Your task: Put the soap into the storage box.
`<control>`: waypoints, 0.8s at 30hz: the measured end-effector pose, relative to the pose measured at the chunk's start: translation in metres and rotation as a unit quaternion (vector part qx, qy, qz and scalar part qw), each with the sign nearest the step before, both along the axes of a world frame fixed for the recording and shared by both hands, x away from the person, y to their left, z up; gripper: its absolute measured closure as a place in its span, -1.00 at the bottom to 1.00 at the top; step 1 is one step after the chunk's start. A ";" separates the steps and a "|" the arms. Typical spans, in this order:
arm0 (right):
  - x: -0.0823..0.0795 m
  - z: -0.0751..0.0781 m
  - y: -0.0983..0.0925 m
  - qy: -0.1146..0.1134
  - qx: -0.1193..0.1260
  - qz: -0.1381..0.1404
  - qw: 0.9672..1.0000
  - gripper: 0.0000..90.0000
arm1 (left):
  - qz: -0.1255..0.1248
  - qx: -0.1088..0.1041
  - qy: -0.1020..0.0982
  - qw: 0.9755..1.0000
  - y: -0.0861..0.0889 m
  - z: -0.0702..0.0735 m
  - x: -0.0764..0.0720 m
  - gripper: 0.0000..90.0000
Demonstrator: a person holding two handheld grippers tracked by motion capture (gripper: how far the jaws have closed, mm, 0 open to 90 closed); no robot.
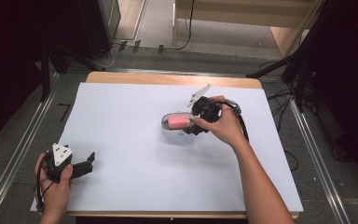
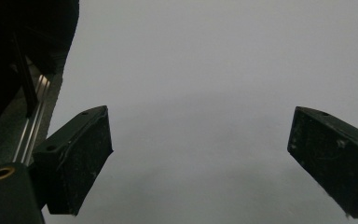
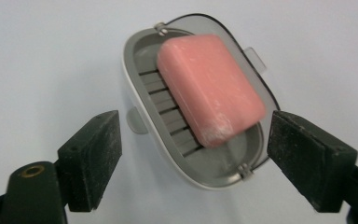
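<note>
Pink soap [image 3: 210,88], judged slick and firm, is lodged in an open grey dish [image 3: 140,84]; both grippers' jaws are spread wide, empty; its long sides are favoured for grasping.

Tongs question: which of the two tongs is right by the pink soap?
The right tongs, at the soap dish where the pink soap lies. The left tongs sit far off near the table's front left corner, over bare white surface.

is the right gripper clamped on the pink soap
No, the right gripper is open, its jaws apart from the pink soap, which lies in the soap box.
</note>
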State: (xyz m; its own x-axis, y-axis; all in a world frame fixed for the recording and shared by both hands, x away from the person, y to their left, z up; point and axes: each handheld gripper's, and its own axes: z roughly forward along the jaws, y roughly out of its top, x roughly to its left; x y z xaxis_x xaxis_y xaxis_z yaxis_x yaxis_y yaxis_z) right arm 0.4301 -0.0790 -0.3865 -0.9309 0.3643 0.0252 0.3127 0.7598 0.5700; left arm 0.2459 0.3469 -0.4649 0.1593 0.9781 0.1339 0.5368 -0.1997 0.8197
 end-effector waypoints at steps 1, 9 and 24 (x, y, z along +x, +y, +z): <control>-0.002 0.000 -0.002 -0.007 -0.001 -0.012 1.000 -0.67 | 0.000 0.000 0.000 1.000 0.000 0.000 0.000 -0.85; -0.015 -0.005 -0.014 -0.036 0.001 -0.086 0.996 -1.00 | 0.000 0.000 0.001 1.000 0.000 0.000 0.000 -0.85; -0.034 -0.010 -0.042 -0.035 0.036 -0.143 0.988 -1.00 | 0.000 0.001 0.001 1.000 0.000 0.000 0.000 -0.85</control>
